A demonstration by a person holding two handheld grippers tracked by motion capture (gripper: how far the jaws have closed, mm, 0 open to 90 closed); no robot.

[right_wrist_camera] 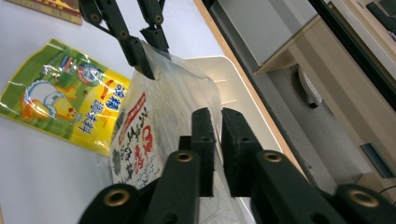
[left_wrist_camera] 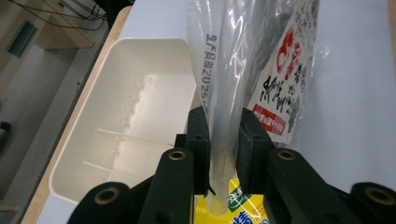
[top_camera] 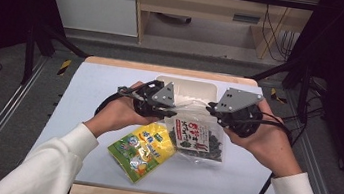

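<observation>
1. High view first, starting at the left of my table: a white-sleeved forearm comes in from the near left, and my left gripper sits left of centre with its grey plate on top
2. Near it, toward the near edge and left of centre, a yellow-green snack packet lies flat on the white surface, untouched by either tool
3. My left gripper view shows its jaws clamped on the clear top edge of the seaweed bag; the pads pinch the bunched film between them, and the printed part of the bag hangs beyond, over the white table
4. That bag, clear with a red, white and black label and dark contents, is at the centre of the table, held up by its top between the two tools while its lower end rests on the surface just right of the yellow-green packet
5. A cream divided tray stands at the far side of the table, just behind both tools; my left gripper view shows its thin inner partitions
6. Right of centre, my right gripper meets the other top corner of the bag
7. My right gripper view shows its jaws narrow, with only a slim gap between the pads and the clear film running into it; whether the pads really press the film I cannot tell
8. Far right, my right hand and white sleeve come in from the near right corner
</observation>
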